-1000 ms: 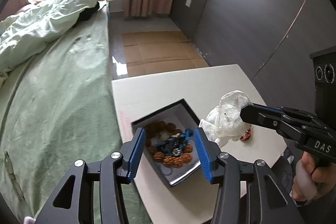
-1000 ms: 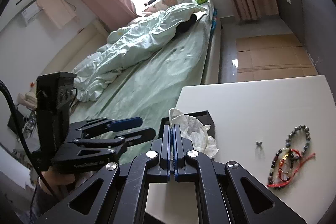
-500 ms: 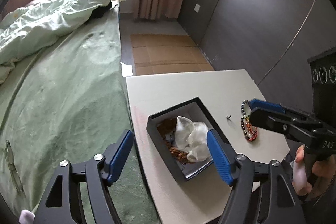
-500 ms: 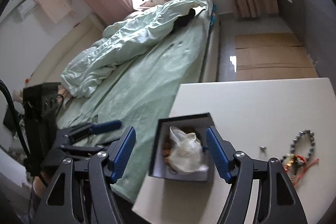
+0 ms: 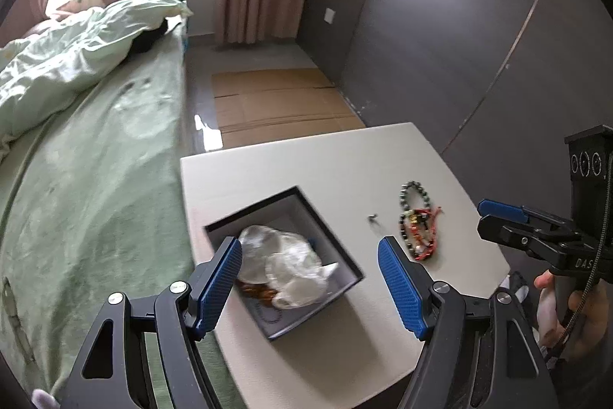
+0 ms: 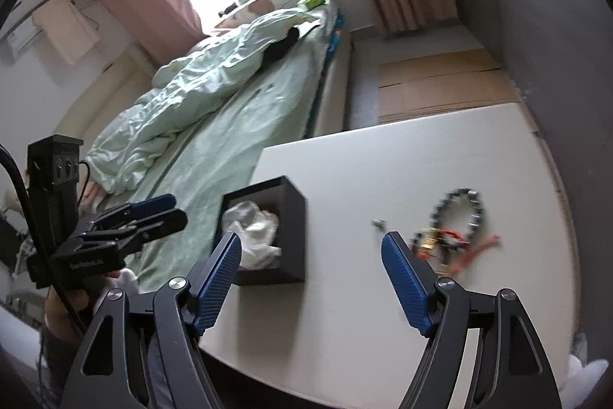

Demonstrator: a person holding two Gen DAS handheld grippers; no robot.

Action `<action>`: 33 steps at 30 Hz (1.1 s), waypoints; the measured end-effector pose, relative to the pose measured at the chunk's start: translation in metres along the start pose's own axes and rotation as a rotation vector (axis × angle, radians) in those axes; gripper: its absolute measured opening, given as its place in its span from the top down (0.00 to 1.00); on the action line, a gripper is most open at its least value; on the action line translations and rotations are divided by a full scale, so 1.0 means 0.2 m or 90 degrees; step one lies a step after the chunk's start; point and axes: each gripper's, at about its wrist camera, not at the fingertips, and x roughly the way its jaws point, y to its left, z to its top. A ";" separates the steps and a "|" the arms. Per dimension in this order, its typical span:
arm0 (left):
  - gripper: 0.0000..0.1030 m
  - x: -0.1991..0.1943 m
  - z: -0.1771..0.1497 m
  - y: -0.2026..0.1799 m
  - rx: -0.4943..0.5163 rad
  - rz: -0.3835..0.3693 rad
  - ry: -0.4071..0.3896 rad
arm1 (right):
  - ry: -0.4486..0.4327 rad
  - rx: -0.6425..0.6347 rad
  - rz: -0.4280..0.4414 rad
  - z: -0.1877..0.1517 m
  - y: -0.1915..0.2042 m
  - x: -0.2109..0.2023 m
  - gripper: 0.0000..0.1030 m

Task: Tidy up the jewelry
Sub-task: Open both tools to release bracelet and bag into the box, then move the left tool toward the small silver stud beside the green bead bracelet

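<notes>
Left wrist view, my left gripper (image 5: 310,278) wide open above the black box (image 5: 346,261) holding a plastic bag (image 5: 283,261), my right gripper (image 6: 311,275) spread wide, bracelets (image 6: 456,229) on the white table (image 6: 383,160).

a black square box (image 5: 346,257) sits open on the white table, near the edge by the bed. inside it lies a crumpled clear plastic bag (image 5: 285,265) on top of some brown beads (image 5: 254,291). a pile of bracelets (image 5: 417,221), dark beads and red string, lies apart from the box. a tiny silver bit (image 5: 372,217) lies between them.

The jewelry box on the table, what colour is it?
Black jewelry box, grey-lined inside; the left wrist view shows it best.
</notes>
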 end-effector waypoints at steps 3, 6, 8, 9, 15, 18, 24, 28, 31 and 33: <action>0.28 0.02 0.01 -0.07 0.010 -0.011 0.001 | -0.004 0.016 -0.017 -0.02 -0.08 -0.06 0.26; 0.28 0.05 0.01 -0.16 0.026 -0.019 0.004 | -0.009 0.031 -0.028 -0.05 -0.16 -0.11 0.26; 0.28 0.07 0.00 -0.21 0.035 -0.026 0.010 | -0.017 0.038 -0.031 -0.08 -0.21 -0.15 0.26; 0.28 0.09 0.00 -0.24 0.040 -0.030 0.014 | -0.019 0.042 -0.034 -0.08 -0.22 -0.16 0.26; 0.28 0.18 0.00 -0.37 0.065 -0.029 0.031 | -0.033 0.070 -0.043 -0.15 -0.35 -0.22 0.26; 0.28 0.21 0.02 -0.41 0.072 -0.022 0.030 | -0.035 0.089 -0.044 -0.19 -0.42 -0.25 0.26; 0.30 0.32 0.07 -0.47 0.077 -0.011 0.049 | -0.035 0.118 -0.035 -0.24 -0.53 -0.26 0.35; 0.43 0.42 0.11 -0.48 0.060 -0.001 0.079 | -0.031 0.139 -0.031 -0.26 -0.60 -0.25 0.37; 0.47 0.50 0.13 -0.48 0.032 0.008 0.100 | -0.030 0.151 -0.030 -0.27 -0.64 -0.24 0.38; 0.49 0.55 0.14 -0.48 0.019 0.016 0.110 | -0.028 0.156 -0.026 -0.27 -0.66 -0.23 0.41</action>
